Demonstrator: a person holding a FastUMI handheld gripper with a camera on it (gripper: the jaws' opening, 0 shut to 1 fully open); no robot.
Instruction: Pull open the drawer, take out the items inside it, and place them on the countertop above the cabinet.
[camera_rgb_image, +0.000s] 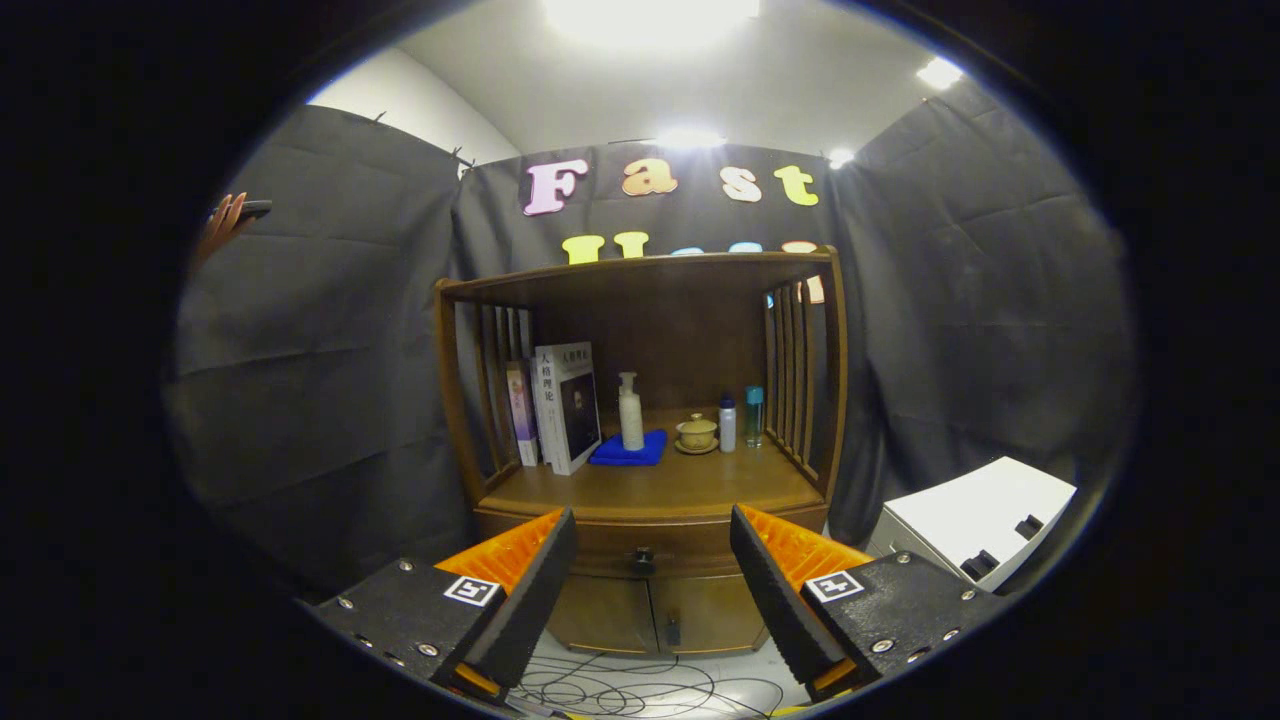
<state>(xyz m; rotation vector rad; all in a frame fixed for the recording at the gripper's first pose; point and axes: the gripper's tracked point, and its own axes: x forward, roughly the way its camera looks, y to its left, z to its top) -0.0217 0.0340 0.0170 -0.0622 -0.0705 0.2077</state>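
Zero steps done: drawer (650, 548) is sitting shut under the countertop's (690, 488) front edge.
Knob (641, 560): waiting beyond the fingers.
Gripper (652, 570): hovering, fingers spread, gripping nothing.
Remaining: pulling, emptying, placing items on top.

Tongs (652, 540) level, 2 fingers (535, 585) spread wide, gripping nothing.

The drawer (650, 548) is closed, so its contents stay hidden (its sides sit behind the fingers (530, 590)); the books' (560, 405) cover print is too small to tell.
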